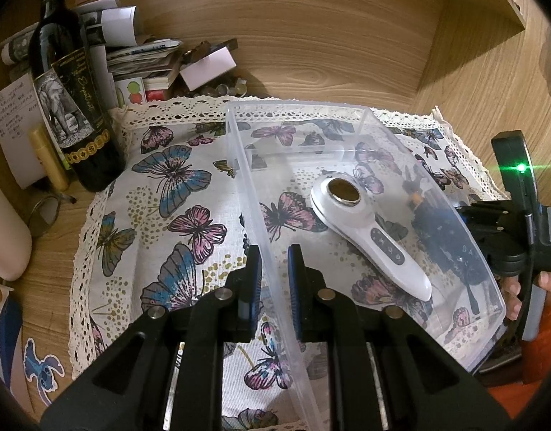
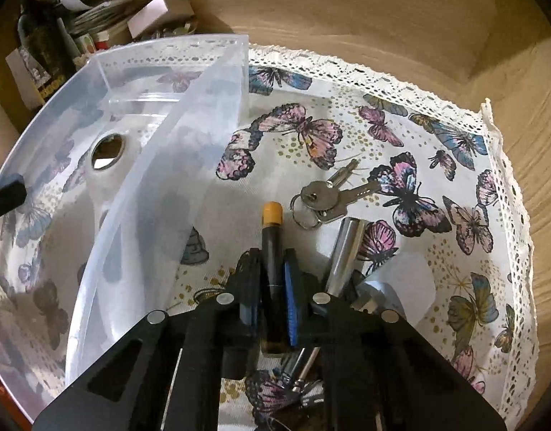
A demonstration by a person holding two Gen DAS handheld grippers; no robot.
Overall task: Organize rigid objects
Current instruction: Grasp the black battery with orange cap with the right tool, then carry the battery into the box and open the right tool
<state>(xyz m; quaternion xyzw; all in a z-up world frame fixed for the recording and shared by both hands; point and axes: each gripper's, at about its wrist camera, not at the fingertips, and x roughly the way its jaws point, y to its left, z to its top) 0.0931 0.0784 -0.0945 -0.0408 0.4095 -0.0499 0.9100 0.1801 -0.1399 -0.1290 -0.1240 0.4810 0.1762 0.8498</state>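
A clear plastic bin (image 1: 350, 109) stands on a butterfly-print cloth (image 1: 174, 186). Inside it lies a white handheld device with a round metal head (image 1: 368, 237), also visible through the bin wall in the right wrist view as the device (image 2: 106, 154). My left gripper (image 1: 274, 251) is shut on the bin's left wall, one finger inside and one outside. To the right of the bin (image 2: 189, 151), my right gripper (image 2: 271, 255) is shut on a dark tube with an orange cap (image 2: 271, 215), low over the cloth. Keys on a ring (image 2: 322, 201) and a metal cylinder (image 2: 347, 251) lie just beyond it.
A dark wine bottle (image 1: 70, 107), a gold tube (image 1: 49, 158), glasses (image 1: 47, 212) and a pile of papers and boxes (image 1: 146, 57) crowd the back left. Wooden panels close the back and right. More small metal items (image 2: 304, 370) lie under my right gripper.
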